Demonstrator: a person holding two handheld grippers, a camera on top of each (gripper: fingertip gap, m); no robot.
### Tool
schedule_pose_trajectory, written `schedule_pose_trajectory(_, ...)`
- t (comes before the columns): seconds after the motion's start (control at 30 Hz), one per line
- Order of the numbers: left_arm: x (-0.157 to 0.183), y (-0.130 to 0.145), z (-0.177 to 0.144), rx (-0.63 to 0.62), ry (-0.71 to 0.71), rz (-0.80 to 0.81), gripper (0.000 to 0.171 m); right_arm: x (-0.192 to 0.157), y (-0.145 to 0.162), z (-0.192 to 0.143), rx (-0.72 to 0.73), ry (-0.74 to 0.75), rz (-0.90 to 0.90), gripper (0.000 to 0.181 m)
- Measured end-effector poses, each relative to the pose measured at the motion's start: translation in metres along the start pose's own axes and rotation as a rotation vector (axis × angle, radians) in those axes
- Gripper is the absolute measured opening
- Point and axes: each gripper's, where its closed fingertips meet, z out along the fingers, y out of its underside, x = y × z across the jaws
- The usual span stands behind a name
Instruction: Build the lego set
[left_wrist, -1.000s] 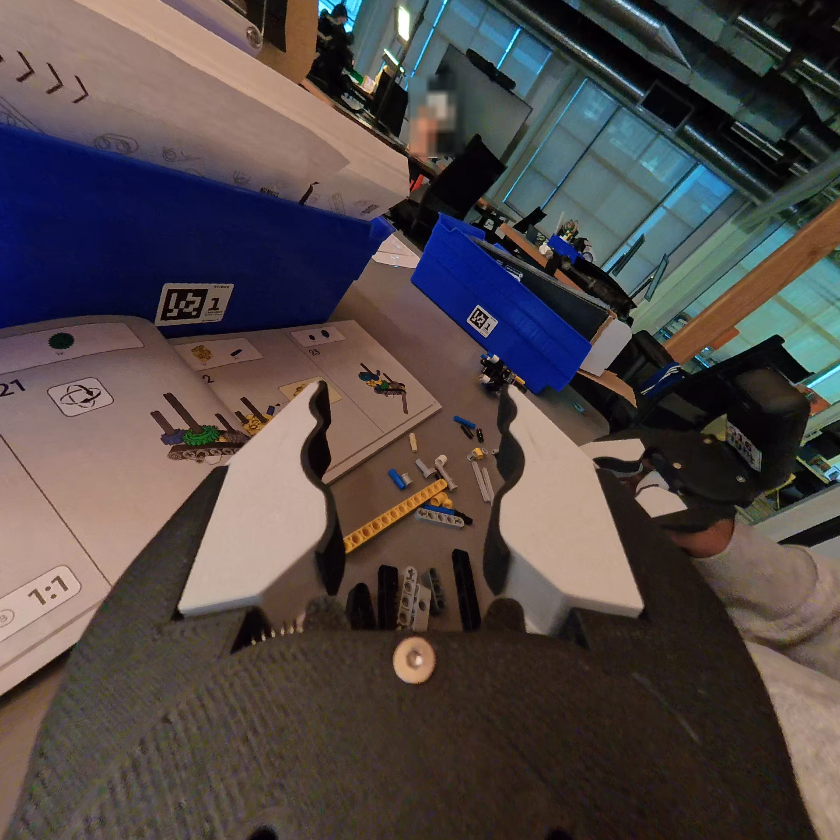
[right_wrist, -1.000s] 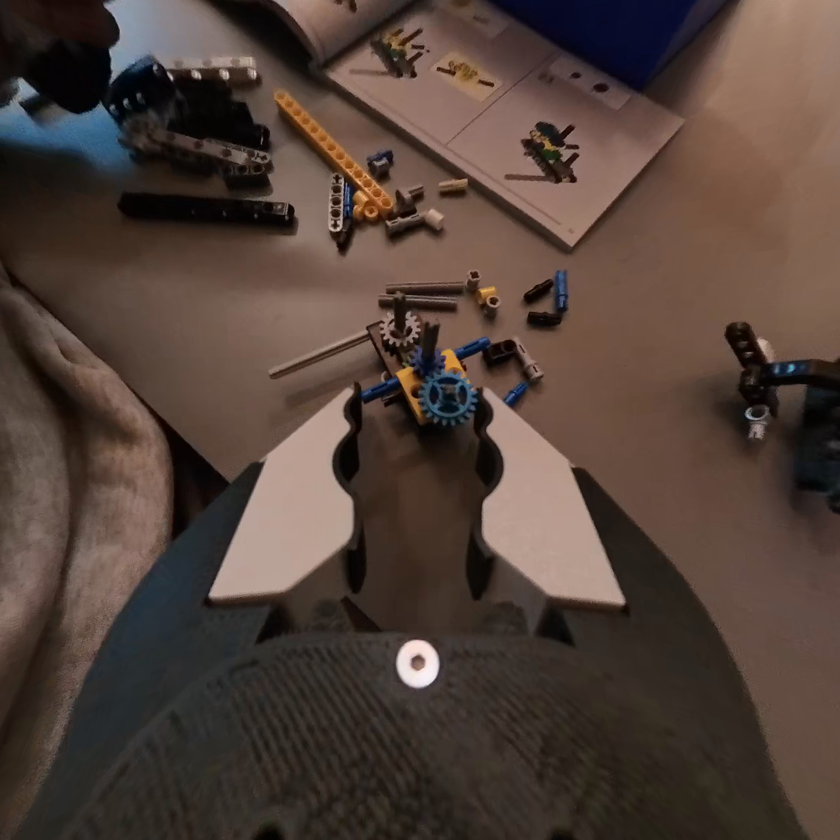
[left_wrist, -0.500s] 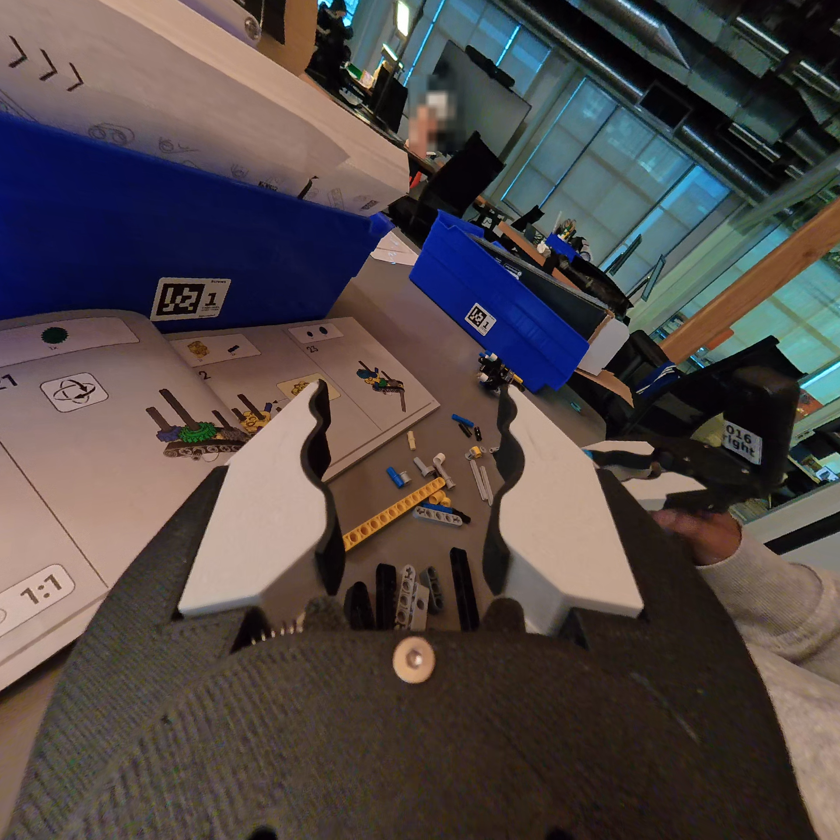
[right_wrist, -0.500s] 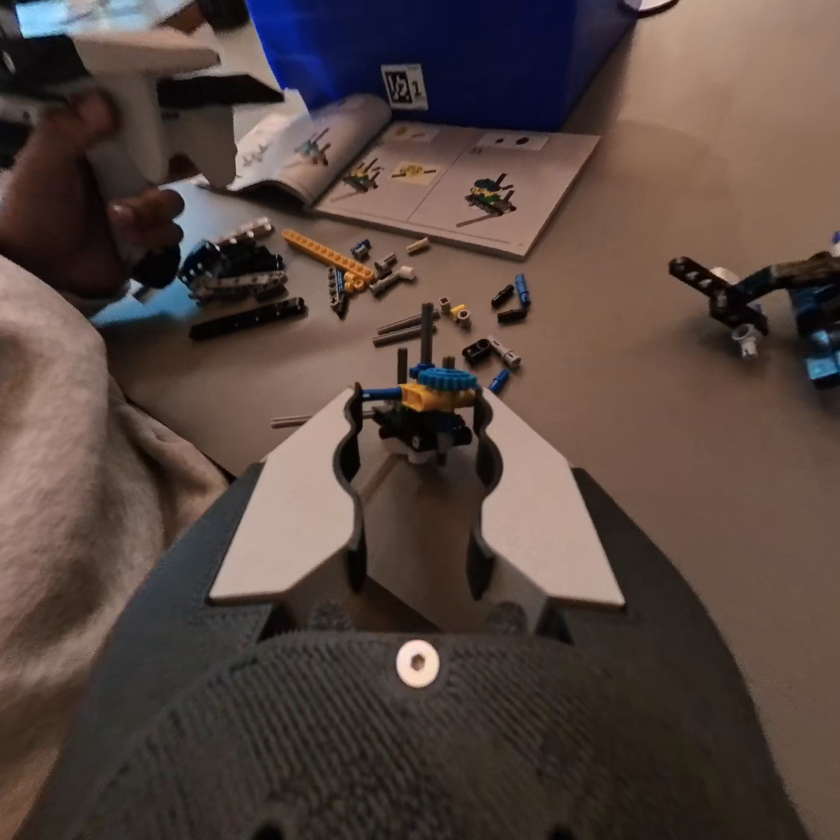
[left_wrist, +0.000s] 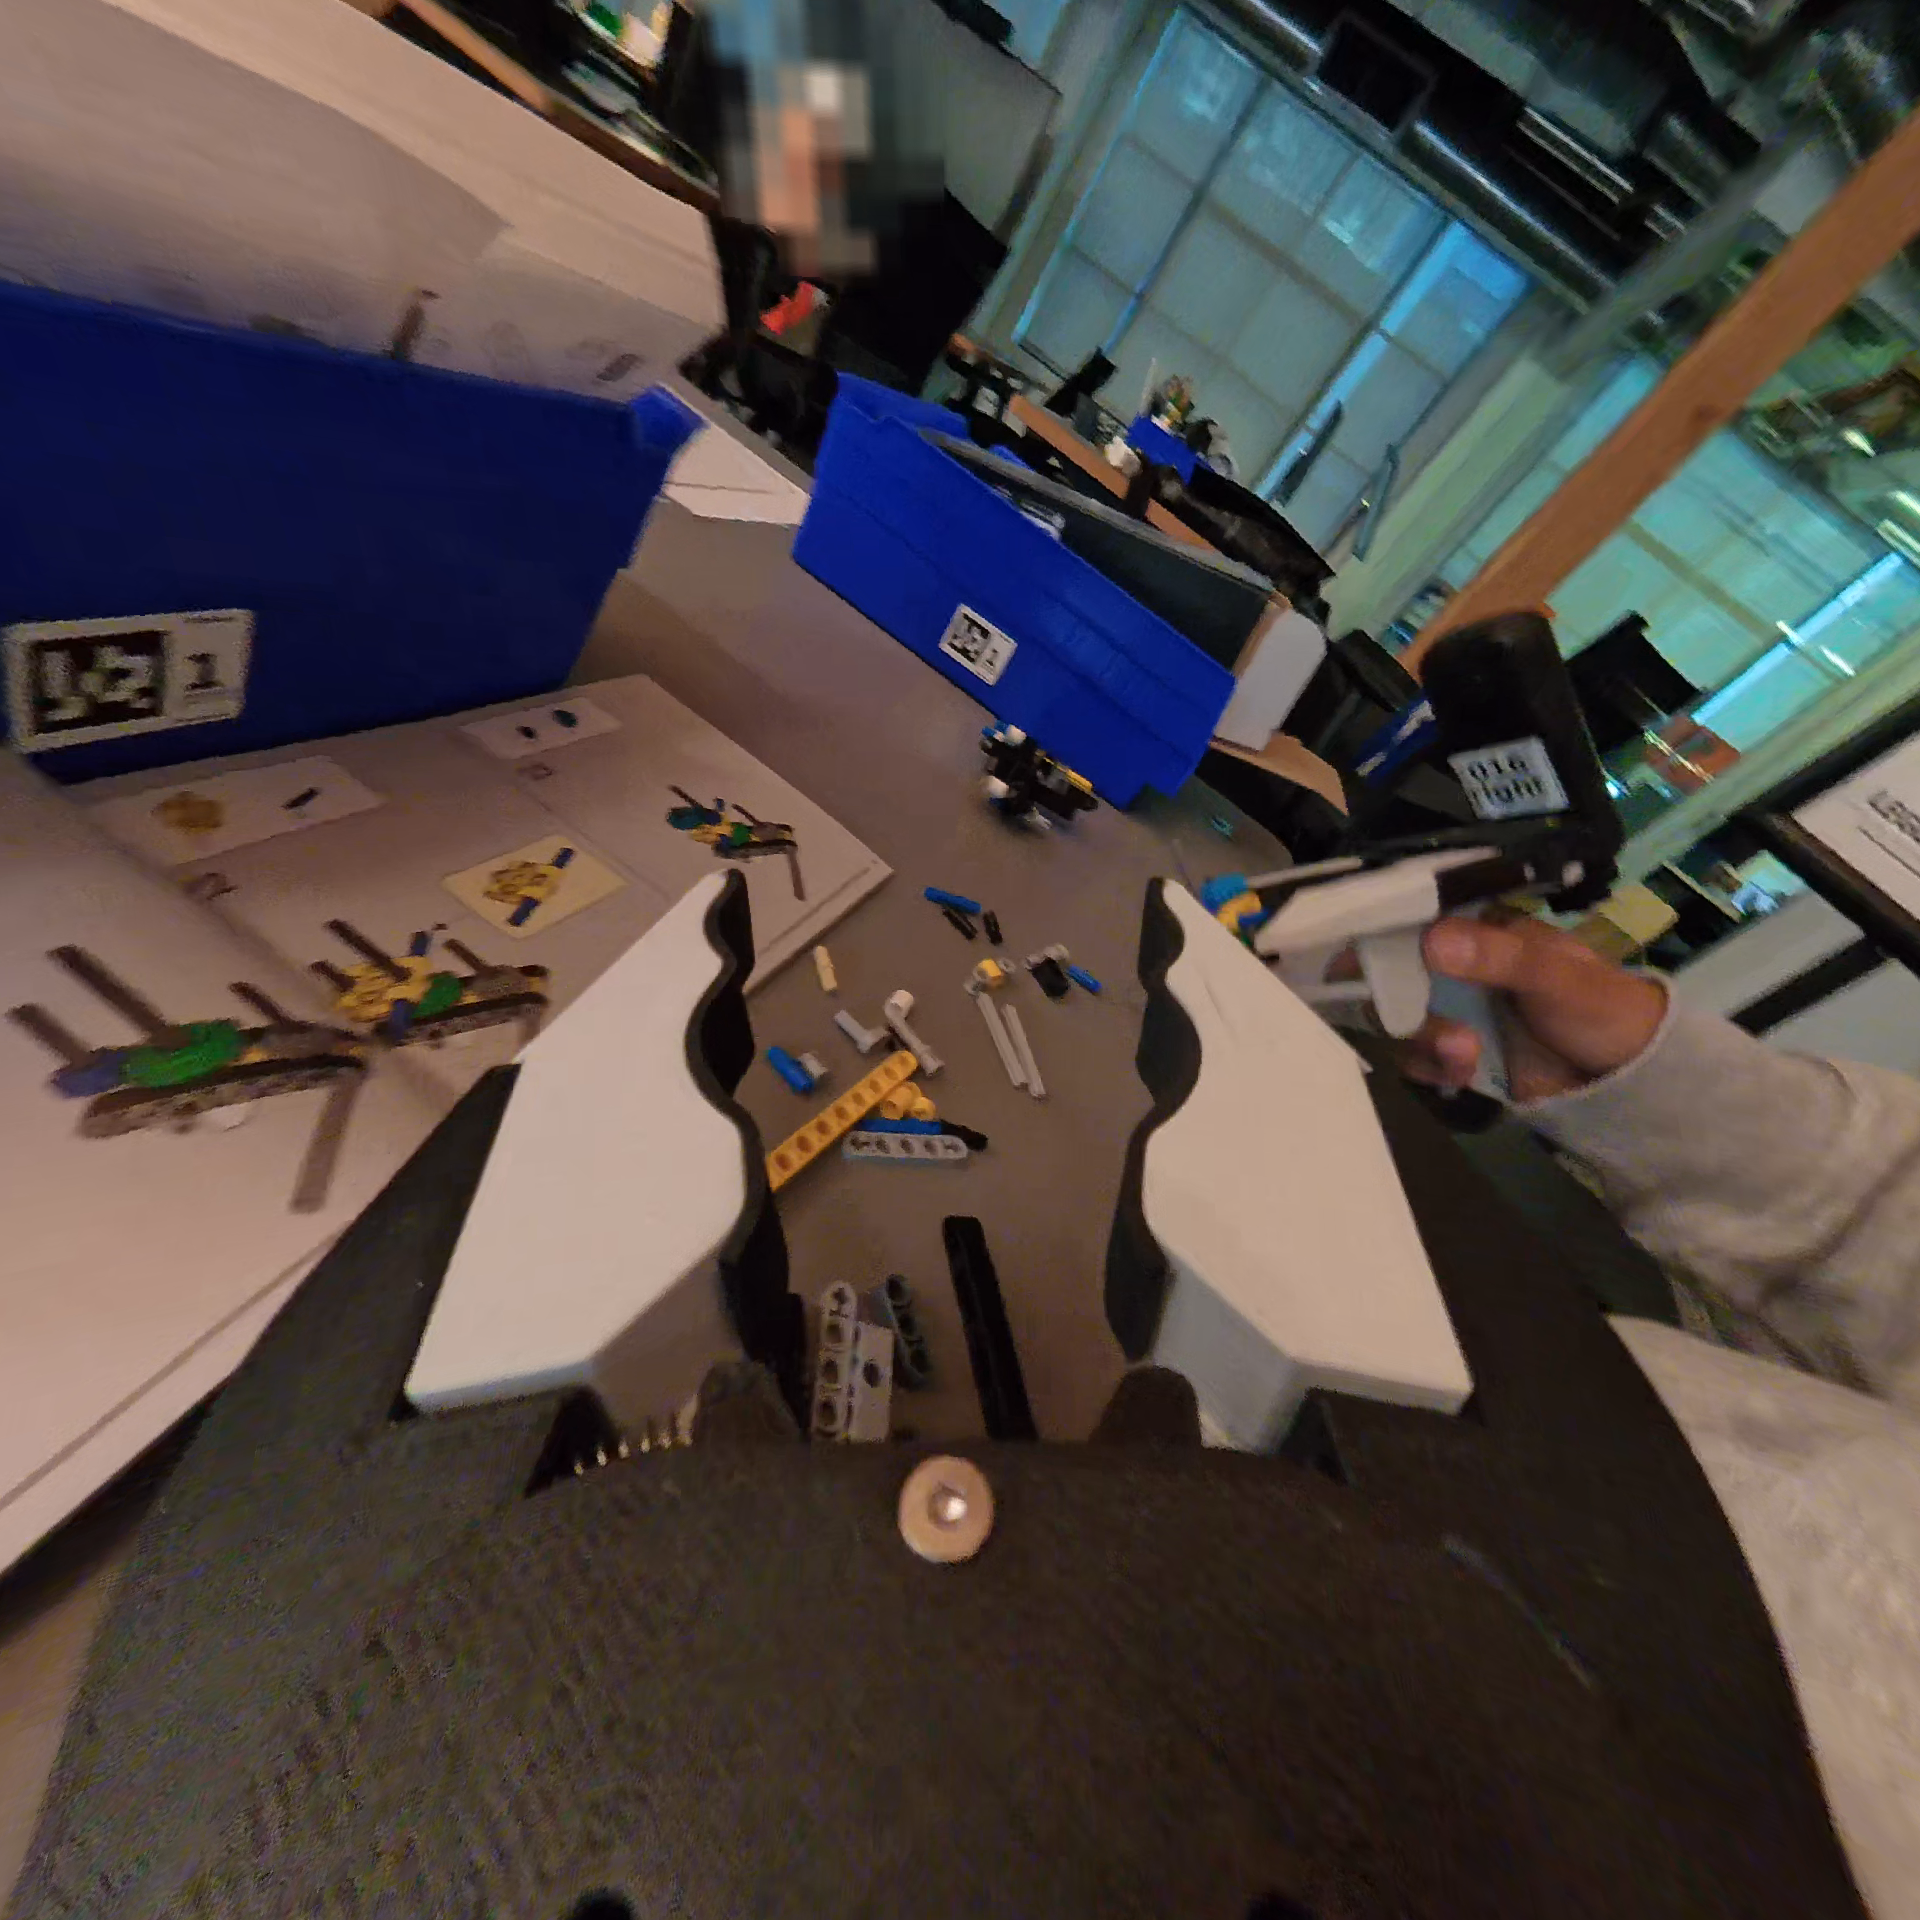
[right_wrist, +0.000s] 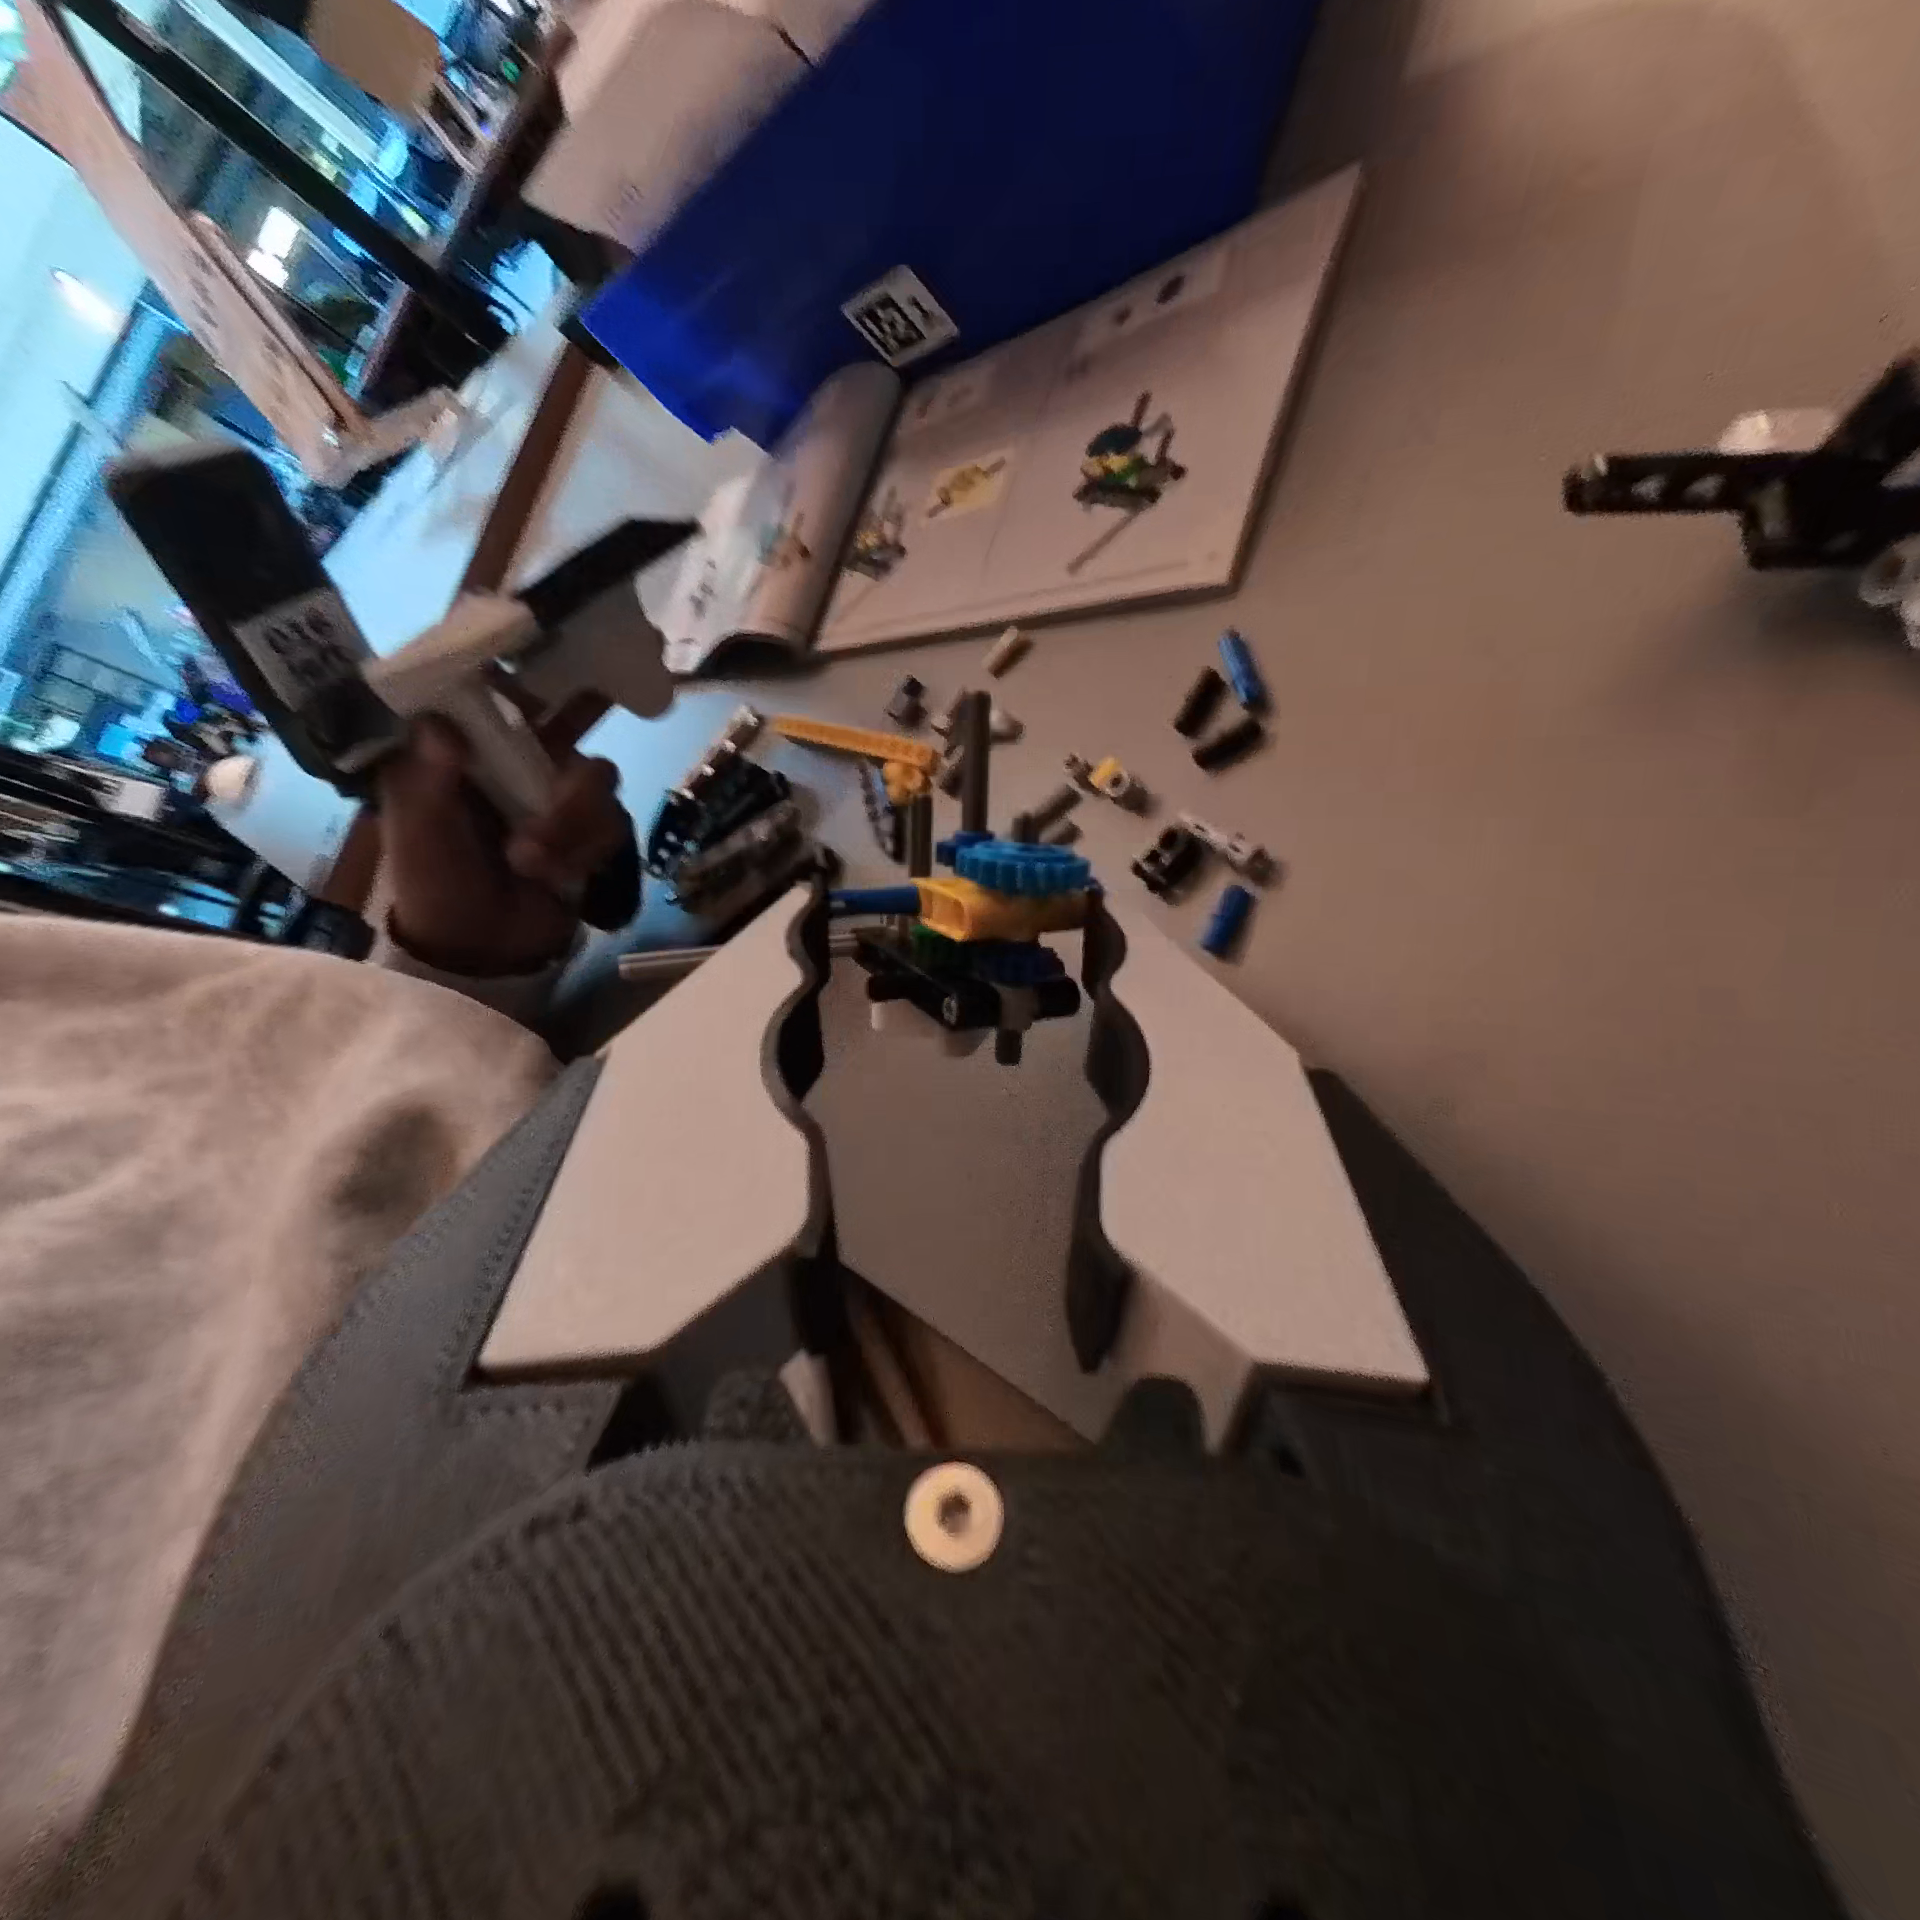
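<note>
Right gripper (right_wrist: 951, 940): clamped on small yellow-and-black gear assembly with blue cog (right_wrist: 971, 930), raised for fitting.
Left gripper (left_wrist: 940, 977): fingers apart, empty, above loose parts.

The right tool (right_wrist: 954, 940) has lifted the gear assembly (right_wrist: 971, 935) off the table.

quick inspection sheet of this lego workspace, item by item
surface: grey table, bare on its right side.
job's things: gear assembly with a blue gear on top, between the right gripper's fingers; open instruction booklet; yellow beam, black beam, loose pins and axles scattered; black sub-assembly lying apart.
clutter: two blue bins with marker tags.
grippers: left gripper open, empty, above the parts; right gripper shut on the gear assembly, lifted.
cables: nothing seen.
surroundings: office with large windows, a wooden post, desks; a person far off.
</note>
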Motion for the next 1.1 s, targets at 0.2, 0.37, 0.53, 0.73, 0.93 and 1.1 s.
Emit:
schedule_pose_trajectory(0.2,0.035,0.026,0.014,-0.134,0.134,0.116,0.076,-0.026,-0.026,0.009,0.050,-0.109,0.102,0.047)
schedule_pose_trajectory(0.37,0.054,0.041,0.020,-0.184,0.152,0.306,0.071,-0.056,-0.042,0.022,0.069,-0.247,0.226,0.047)
schedule_pose_trajectory(0.53,0.066,0.032,0.019,-0.111,0.149,0.388,0.050,-0.081,-0.043,0.035,0.036,-0.378,0.306,0.047)
schedule_pose_trajectory(0.73,0.071,0.016,0.009,-0.027,0.184,0.368,0.035,-0.084,-0.035,0.043,-0.006,-0.410,0.346,0.047)
schedule_pose_trajectory(0.93,0.073,0.024,0.010,-0.069,0.213,0.388,0.028,-0.087,-0.030,0.045,-0.029,-0.416,0.352,0.047)
schedule_pose_trajectory(1.1,0.075,0.027,0.010,-0.077,0.223,0.402,0.023,-0.089,-0.029,0.047,-0.039,-0.420,0.359,0.047)
